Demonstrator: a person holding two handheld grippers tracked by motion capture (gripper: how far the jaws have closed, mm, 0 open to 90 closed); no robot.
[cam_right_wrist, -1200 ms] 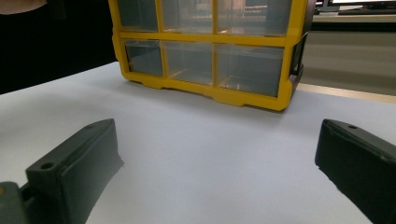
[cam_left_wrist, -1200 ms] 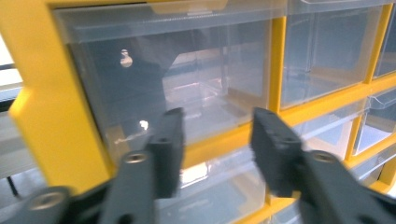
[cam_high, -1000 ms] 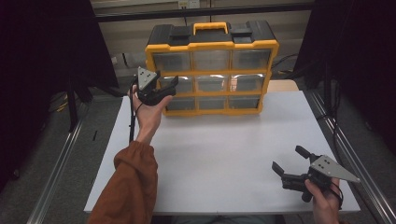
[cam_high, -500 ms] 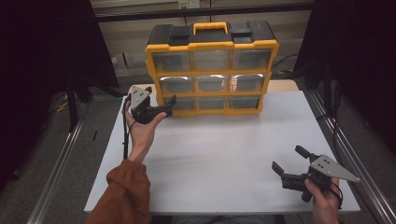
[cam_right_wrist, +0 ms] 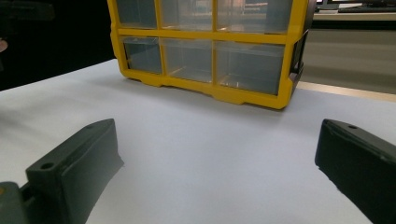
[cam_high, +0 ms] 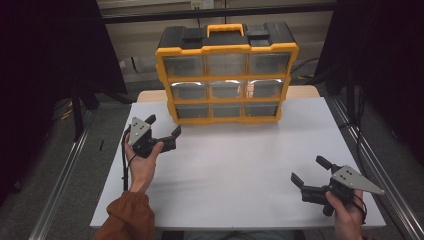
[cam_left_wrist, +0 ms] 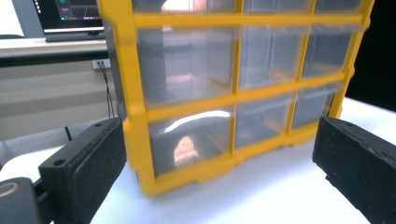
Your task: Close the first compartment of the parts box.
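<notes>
A white table (cam_high: pixel 235 165) carries a yellow drawer organizer (cam_high: pixel 227 75) at its far edge, the left gripper (cam_high: pixel 162 131) just before its lower-left drawer, jaws just opened wide and empty, the right gripper (cam_high: pixel 309 172) well apart, jaws spread.

I see a shiny yellow plastic box (cam_high: pixel 226 75) with clear see-through drawers (cam_left_wrist: pixel 187 65) on a smooth, matt white table (cam_high: pixel 235 170).

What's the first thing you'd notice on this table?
The big yellow drawer cabinet with see-through drawers, standing at the far edge of the white table. Next, the left gripper, jaws wide open, close by the cabinet's bottom left corner, and the right gripper, open too, at the near right.
</notes>
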